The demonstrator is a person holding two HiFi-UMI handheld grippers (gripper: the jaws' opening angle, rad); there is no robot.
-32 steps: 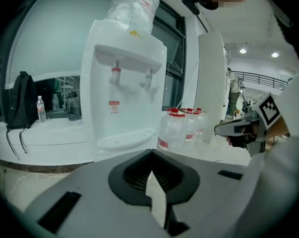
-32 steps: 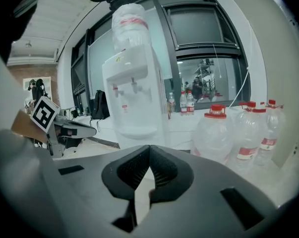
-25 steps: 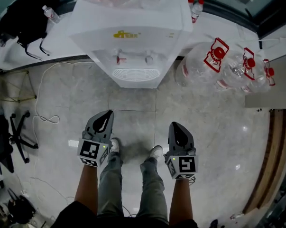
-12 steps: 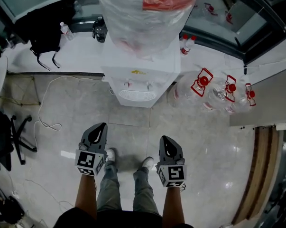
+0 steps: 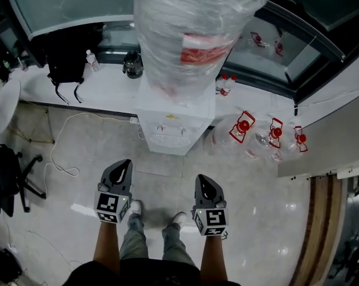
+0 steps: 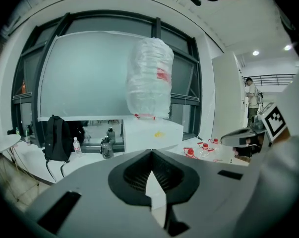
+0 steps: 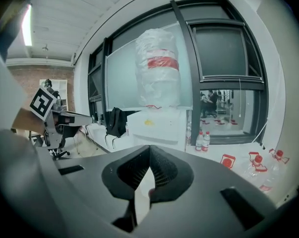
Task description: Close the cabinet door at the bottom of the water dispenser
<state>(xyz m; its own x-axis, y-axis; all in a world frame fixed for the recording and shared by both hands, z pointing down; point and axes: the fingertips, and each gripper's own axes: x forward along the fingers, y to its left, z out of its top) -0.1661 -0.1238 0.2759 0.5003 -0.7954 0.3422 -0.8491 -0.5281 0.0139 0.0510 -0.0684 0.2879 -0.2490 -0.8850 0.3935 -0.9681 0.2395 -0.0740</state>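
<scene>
The white water dispenser (image 5: 174, 125) stands against the window ledge, with a large plastic-wrapped bottle (image 5: 191, 31) on top. Its bottom cabinet door is out of sight in the head view and hidden behind the gripper bodies in both gripper views. My left gripper (image 5: 124, 164) and right gripper (image 5: 203, 179) are held level in front of me, well short of the dispenser, above my feet. Both are shut with nothing between the jaws. The left gripper (image 6: 150, 153) points at the dispenser (image 6: 151, 134), as does the right gripper (image 7: 149, 148), which sees the dispenser (image 7: 156, 127) ahead.
Several empty water jugs with red caps (image 5: 258, 133) lie on the floor right of the dispenser. A black backpack (image 5: 69, 52), a dark flask (image 5: 132, 64) and small bottles (image 5: 224, 83) sit on the white ledge. An office chair (image 5: 9, 177) and a white cable (image 5: 59, 154) are at the left.
Both grippers rose together and stayed shut. The head view climbed too, so the dispenser looks smaller and its wrapped bottle has come fully into sight.
</scene>
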